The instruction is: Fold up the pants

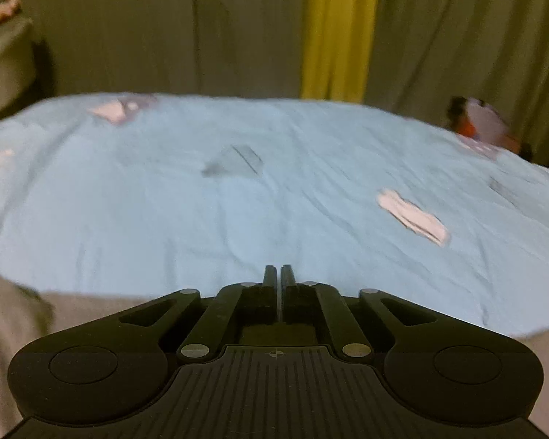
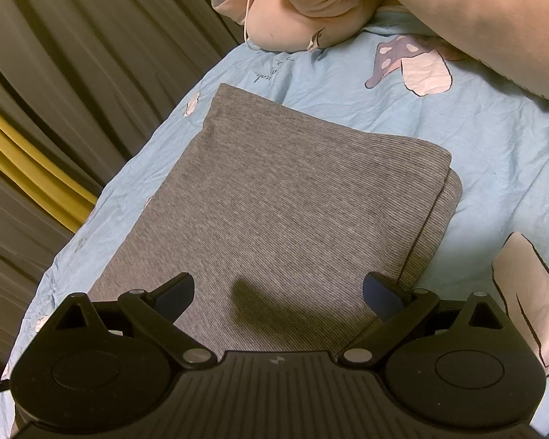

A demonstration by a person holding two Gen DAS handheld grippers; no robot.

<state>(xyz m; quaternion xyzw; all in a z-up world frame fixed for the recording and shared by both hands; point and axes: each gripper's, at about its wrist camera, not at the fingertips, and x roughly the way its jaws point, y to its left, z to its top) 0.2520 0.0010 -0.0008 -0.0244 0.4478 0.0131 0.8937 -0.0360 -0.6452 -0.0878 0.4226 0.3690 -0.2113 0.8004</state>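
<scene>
Two tongs — left (image 1: pixel 278 274) closed, blurred; right (image 2: pixel 278 292) spread over folded pants (image 2: pixel 274 219).

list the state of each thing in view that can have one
grey ribbed pants: folded into a layered rectangle, flat on the sheet
left hand-held gripper: shut, empty
right hand-held gripper: open, over the pants
light blue mushroom-print bedsheet: spread, wrinkled
</scene>
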